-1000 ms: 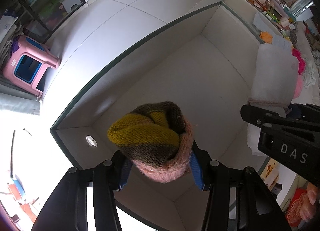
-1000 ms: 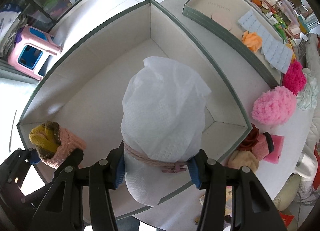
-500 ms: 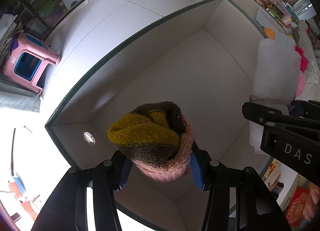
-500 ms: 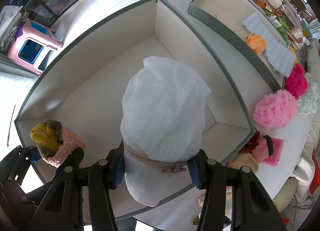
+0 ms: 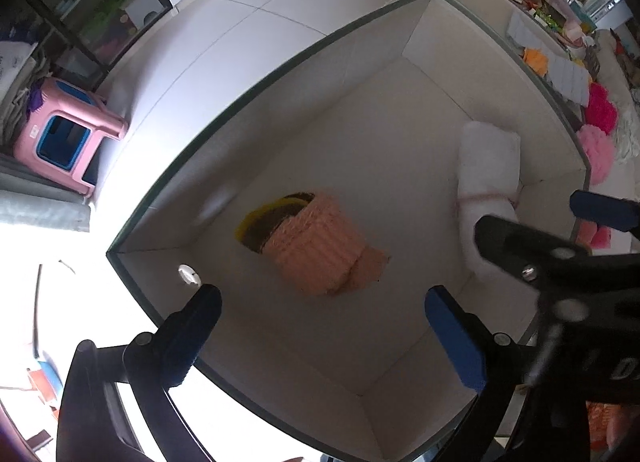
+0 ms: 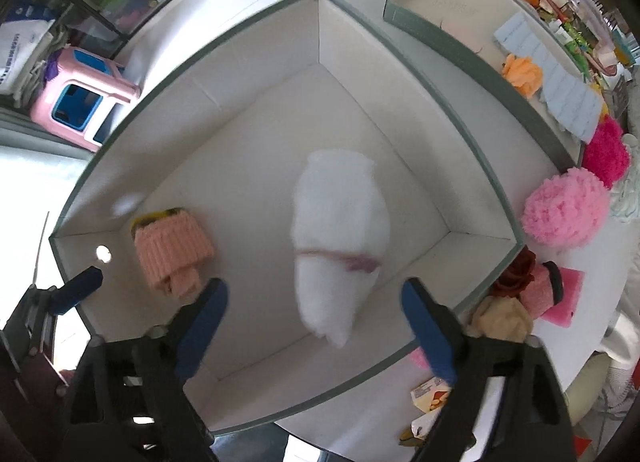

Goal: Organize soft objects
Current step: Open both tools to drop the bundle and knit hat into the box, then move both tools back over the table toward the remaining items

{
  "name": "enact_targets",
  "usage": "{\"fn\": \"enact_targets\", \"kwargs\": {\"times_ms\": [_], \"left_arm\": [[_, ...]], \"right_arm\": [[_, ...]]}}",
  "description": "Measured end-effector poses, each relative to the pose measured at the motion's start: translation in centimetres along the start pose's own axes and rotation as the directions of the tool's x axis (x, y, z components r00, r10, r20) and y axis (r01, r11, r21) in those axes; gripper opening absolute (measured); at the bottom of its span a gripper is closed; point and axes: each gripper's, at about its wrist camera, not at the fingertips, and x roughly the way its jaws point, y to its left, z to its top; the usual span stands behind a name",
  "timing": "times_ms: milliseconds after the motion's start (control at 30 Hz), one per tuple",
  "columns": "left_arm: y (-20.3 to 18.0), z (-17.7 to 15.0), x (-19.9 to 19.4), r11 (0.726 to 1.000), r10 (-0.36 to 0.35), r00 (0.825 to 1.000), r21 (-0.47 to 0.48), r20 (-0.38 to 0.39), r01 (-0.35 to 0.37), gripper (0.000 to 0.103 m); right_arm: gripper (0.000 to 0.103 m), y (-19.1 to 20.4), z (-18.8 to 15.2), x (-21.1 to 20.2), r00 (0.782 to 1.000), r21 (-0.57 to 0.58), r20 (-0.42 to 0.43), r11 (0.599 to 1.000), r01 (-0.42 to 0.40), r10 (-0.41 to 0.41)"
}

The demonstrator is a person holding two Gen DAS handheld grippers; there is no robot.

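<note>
A knitted roll (image 5: pixel 316 246), pink, brown and yellow, is down inside the white box with the green rim (image 5: pixel 280 62), blurred, under my left gripper (image 5: pixel 320 298). The left jaws are opening and stand wide, with nothing between the blue pads. A white cloth bundle (image 6: pixel 340 222) tied with a pink cord is in the same box (image 6: pixel 224 42), below my right gripper (image 6: pixel 316 294). The right jaws are also opening, and the pads touch nothing. The bundle (image 5: pixel 488 166) also shows in the left wrist view, and the roll (image 6: pixel 172 246) in the right wrist view.
On the table to the right of the box lie a pink pompom (image 6: pixel 564 210), a magenta one (image 6: pixel 604 150), an orange one (image 6: pixel 520 70), a peach cloth (image 6: pixel 500 322) and a pink sponge (image 6: pixel 564 294). A box lid (image 6: pixel 440 22) sits behind. A pink stool (image 6: pixel 80 90) stands on the floor.
Both grippers have opened wide. The knitted roll left the left pads and the white bundle left the right pads; both are now down in the box.
</note>
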Motion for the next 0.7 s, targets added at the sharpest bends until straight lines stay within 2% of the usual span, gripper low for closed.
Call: {"fn": "enact_targets", "kwargs": {"times_ms": [133, 267, 533, 700], "left_arm": [[0.2, -0.4, -0.4, 1.000, -0.024, 1.000, 0.007, -0.016, 0.025, 0.102], [0.0, -0.9, -0.8, 0.999, -0.033, 0.999, 0.028, -0.031, 0.033, 0.102], [-2.5, -2.1, -1.9, 0.993, 0.021, 0.998, 0.121, -0.057, -0.014, 0.102], [-3.3, -2.7, -3.6, 0.991, 0.048, 0.997, 0.128, -0.057, -0.040, 0.102]], "right_arm": [[0.103, -0.5, -0.6, -1.1, 0.998, 0.014, 0.059, 1.000, -0.015, 0.015], [0.103, -1.8, -1.2, -2.2, 0.996, 0.050, 0.078, 0.998, -0.047, 0.043], [0.103, -6.9, -4.9, -3.9, 0.991, 0.183, 0.105, 0.978, -0.100, 0.081], [0.103, -8.7, -7.0, -4.3, 0.990, 0.222, 0.105, 0.968, -0.119, 0.098]]}}
